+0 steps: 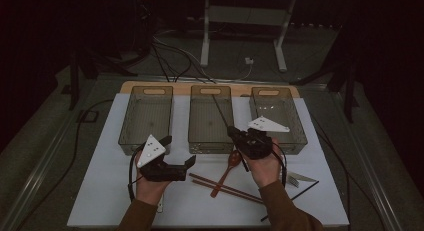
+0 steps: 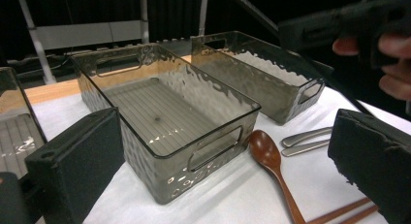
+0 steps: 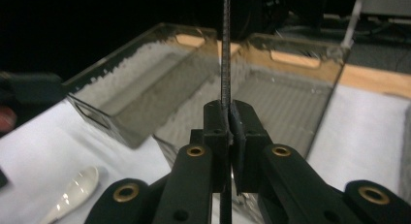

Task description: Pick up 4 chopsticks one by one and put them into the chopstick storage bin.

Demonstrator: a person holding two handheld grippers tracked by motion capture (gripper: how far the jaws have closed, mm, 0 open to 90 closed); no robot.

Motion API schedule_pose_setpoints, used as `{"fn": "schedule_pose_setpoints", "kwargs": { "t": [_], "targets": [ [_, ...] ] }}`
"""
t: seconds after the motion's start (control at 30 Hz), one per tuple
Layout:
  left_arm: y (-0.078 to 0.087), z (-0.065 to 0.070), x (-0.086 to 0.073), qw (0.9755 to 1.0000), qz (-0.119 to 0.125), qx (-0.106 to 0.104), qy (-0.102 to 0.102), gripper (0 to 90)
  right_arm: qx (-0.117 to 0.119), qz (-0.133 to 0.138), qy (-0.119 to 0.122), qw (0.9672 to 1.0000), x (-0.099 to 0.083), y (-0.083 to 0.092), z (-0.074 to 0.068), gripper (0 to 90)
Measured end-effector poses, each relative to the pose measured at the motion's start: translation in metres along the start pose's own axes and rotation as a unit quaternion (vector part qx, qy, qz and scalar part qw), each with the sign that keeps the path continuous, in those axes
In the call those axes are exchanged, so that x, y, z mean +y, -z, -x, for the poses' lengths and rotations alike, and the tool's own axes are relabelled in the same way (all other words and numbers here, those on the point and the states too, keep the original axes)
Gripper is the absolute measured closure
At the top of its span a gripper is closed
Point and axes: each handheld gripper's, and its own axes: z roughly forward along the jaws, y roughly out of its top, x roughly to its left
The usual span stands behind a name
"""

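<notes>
Chopstick (image 1: 220, 108), thin and dark, is pinched in the right gripper (image 1: 234, 133), whose jaws are closed on its lower end; in the right gripper view the stick (image 3: 225, 49) rises straight up out of the clamped pads. From above, its long axis runs from the gripper away toward the far side, slanting a little left, so that its free length lies over the middle bin (image 1: 210, 118) of the three smoky clear bins. That is the relation that counts: the stick's length already follows the bin's long direction, and the bin lies directly beyond and below the jaws, so I judge a short lowering and release would set it inside. The right hand is plainly the nearer one. The left gripper (image 1: 176, 153) hovers over the white mat (image 1: 100, 191) near the left bin (image 1: 145, 116), jaws apart and holding nothing. A brown wooden spoon (image 1: 227, 168) and a pair of reddish chopsticks (image 1: 225, 187) lie on the mat between the hands, with metal cutlery (image 1: 300, 179) to the right.
</notes>
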Motion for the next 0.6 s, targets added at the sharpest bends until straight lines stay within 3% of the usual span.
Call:
{"fn": "schedule_pose_setpoints", "kwargs": {
  "t": [0.2, 0.33, 0.6],
  "targets": [
    [-0.009, 0.006, 0.002, 1.0, -0.002, 0.001, -0.001, 1.6, 0.004, 0.015, 0.006, 0.9999, 0.011, -0.009, -0.01, 86.5],
    [-0.014, 0.01, 0.002, 0.9999, -0.005, -0.007, 0.007, 4.0, 0.016, 0.026, 0.001, 0.9995, 0.017, -0.016, -0.019, 86.5],
    [-0.025, 0.023, 0.002, 0.9994, -0.019, -0.03, 0.002, 8.7, 0.036, 0.034, -0.003, 0.9988, 0.015, -0.033, -0.037, 86.5]
  ]
}}
